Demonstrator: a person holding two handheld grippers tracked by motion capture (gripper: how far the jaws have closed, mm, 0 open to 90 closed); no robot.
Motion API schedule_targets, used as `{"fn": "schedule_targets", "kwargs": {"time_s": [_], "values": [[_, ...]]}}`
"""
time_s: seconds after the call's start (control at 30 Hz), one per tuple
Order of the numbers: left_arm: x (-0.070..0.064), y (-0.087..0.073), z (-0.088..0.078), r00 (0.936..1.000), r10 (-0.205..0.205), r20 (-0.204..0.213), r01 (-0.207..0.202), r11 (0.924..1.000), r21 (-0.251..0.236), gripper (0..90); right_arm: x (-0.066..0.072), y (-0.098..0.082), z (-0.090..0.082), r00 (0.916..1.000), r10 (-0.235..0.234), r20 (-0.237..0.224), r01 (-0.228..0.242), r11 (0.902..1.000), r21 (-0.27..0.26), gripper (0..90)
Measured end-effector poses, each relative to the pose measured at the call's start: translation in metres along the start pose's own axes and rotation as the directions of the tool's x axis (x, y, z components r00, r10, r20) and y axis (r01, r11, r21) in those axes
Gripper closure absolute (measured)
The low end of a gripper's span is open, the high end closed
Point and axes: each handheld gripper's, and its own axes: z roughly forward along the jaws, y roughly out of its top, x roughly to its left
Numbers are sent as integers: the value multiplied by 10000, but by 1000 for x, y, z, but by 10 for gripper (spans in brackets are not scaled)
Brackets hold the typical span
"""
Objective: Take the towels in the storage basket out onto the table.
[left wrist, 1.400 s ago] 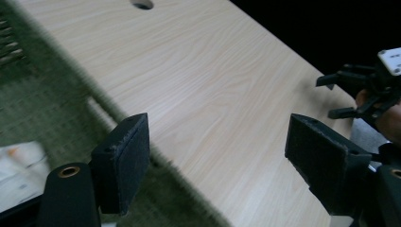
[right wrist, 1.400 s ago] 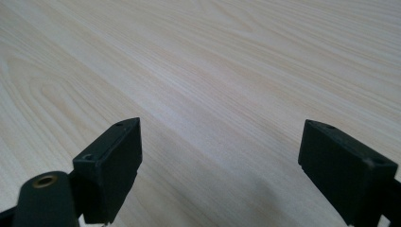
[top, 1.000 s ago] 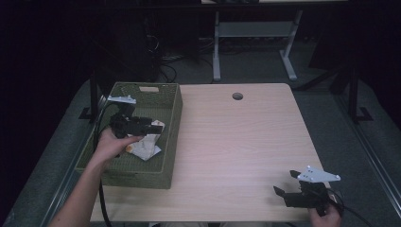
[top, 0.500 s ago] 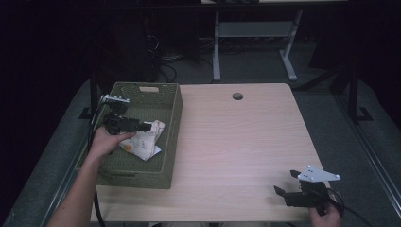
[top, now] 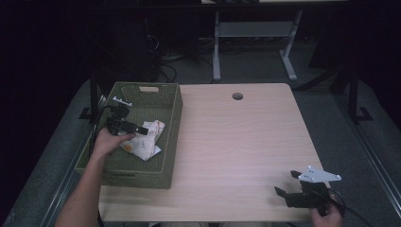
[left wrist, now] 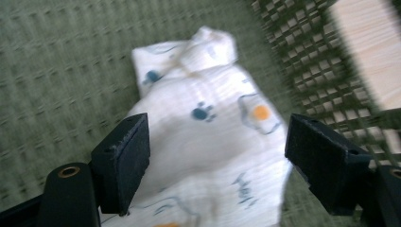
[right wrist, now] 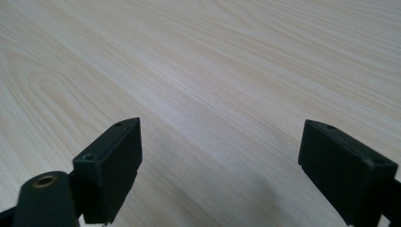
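My right gripper (top: 289, 194) sits at the near right edge of the surface (top: 236, 142), fingers (right wrist: 113, 165) spread apart over bare wood. Farther off at the left, my left gripper (top: 142, 128) hangs inside the green basket (top: 170, 137), fingers (left wrist: 124, 161) apart above the white printed cloth (left wrist: 213, 142) lying crumpled on the basket floor against its right wall.

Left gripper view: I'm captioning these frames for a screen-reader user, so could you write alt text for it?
The left gripper, jaws wide open, is poised over a crumpled white cloth printed with blue paw marks and orange dots, lying on the floor of a green woven basket. A strip of pale wooden table shows beyond the basket's lattice wall at upper right.
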Motion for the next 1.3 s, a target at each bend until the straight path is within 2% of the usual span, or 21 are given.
{"fn": "schedule_targets", "kwargs": {"time_s": [0.07, 0.1, 0.13, 0.23, 0.27, 0.4, 0.43, 0.47, 0.53, 0.57, 0.63, 0.77, 0.9, 1.0, 1.13, 1.23, 1.3], "values": [[2, -1, 3, 9999, -117, -116, 120, 9995, 298, 227, 0, 0, 0, 10000, -4, -15, 4, 10000, -16, 140], [2, -1, 3, 9999, -117, -116, 120, 9995, 298, 227, 0, 0, 0, 10000, -4, -15, 4, 10000, -16, 140], [3, -1, 7, 9990, -155, -421, 178, 9983, 549, 228, -1, 0, -1, 10000, -21, -18, 21, 10000, -17, 140], [3, -2, 12, 9979, -173, -620, 225, 9962, 837, 230, -1, 0, -1, 10000, -39, -33, 39, 10000, -11, 140], [4, -2, 16, 9971, -55, -758, 142, 9933, 1144, 230, 0, 0, -1, 10000, -65, -40, 65, 10000, -22, 140], [3, -2, 25, 9965, 61, -828, 97, 9820, 1886, 230, 0, 0, -2, 9999, -93, -61, 92, 9999, -48, 140], [2, -3, 28, 9959, 117, -894, 69, 9787, 2051, 229, 0, 0, -2, 9999, -99, -59, 99, 9999, -46, 140], [2, -3, 28, 9959, 117, -894, 69, 9787, 2051, 229, 0, 0, -2, 9999, -99, -59, 99, 9999, -46, 140], [-2, -2, 33, 9941, 402, -1007, -147, 9701, 2421, 227, 0, 0, -2, 10000, -81, -53, 81, 10000, -46, 140], [-2, -2, 33, 9941, 402, -1007, -147, 9701, 2421, 227, 0, 0, -2, 10000, -81, -53, 81, 10000, -46, 140], [-4, -1, 39, 9902, 654, -1238, -268, 9563, 2911, 229, -1, 0, -3, 10000, -65, -47, 65, 9999, -80, 140], [-7, -3, 46, 9820, 1078, -1548, -493, 9388, 3408, 239, -1, -1, -4, 10000, -79, -33, 79, 9999, -90, 140], [-8, -2, 48, 9804, 1072, -1653, -435, 9361, 3490, 252, -1, -1, -4, 9999, -100, -40, 99, 9999, -102, 140], [-9, -1, 48, 9811, 1019, -1646, -378, 9347, 3535, 326, -1, -1, -5, 10000, -95, -19, 94, 9999, -137, 140], [-7, 0, 46, 9822, 757, -1721, -121, 9388, 3443, 423, -1, -1, -5, 10000, -87, -17, 87, 9998, -156, 140], [-6, -1, 45, 9816, 732, -1761, -95, 9411, 3380, 486, -1, -1, -5, 10000, -91, -14, 91, 9998, -153, 140], [-5, -2, 44, 9838, 642, -1676, -55, 9443, 3290, 519, -1, -1, -5, 10000, -88, -18, 88, 9998, -151, 140]]}}
